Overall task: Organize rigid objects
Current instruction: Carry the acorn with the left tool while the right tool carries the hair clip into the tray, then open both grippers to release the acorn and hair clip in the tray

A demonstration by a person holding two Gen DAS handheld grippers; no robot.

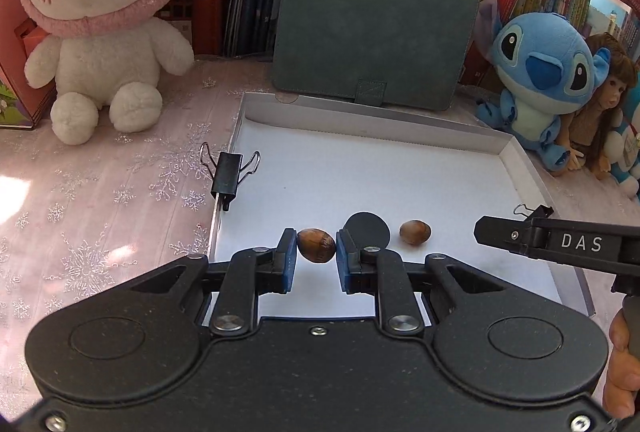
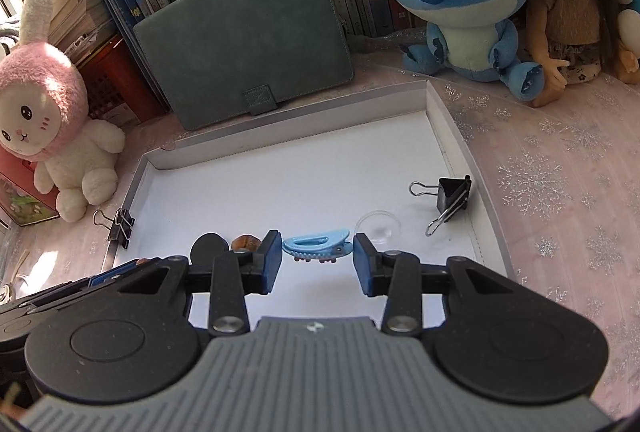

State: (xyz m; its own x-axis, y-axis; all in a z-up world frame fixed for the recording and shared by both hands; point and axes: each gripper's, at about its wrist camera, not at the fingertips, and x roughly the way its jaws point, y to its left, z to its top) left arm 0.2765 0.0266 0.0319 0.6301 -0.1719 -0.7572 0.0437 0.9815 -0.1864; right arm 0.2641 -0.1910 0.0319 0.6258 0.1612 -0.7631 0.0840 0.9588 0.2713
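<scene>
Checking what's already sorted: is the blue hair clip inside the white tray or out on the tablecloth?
Inside. The blue hair clip lies on the white tray floor, within its raised walls.

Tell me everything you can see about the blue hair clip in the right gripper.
The hair clip is light blue, plastic by its look, a curved claw type with a slotted top and a row of small teeth underneath. It lies lengthwise between the right gripper pads, which press on its two ends, over the white tray, its jaws closed.
</scene>
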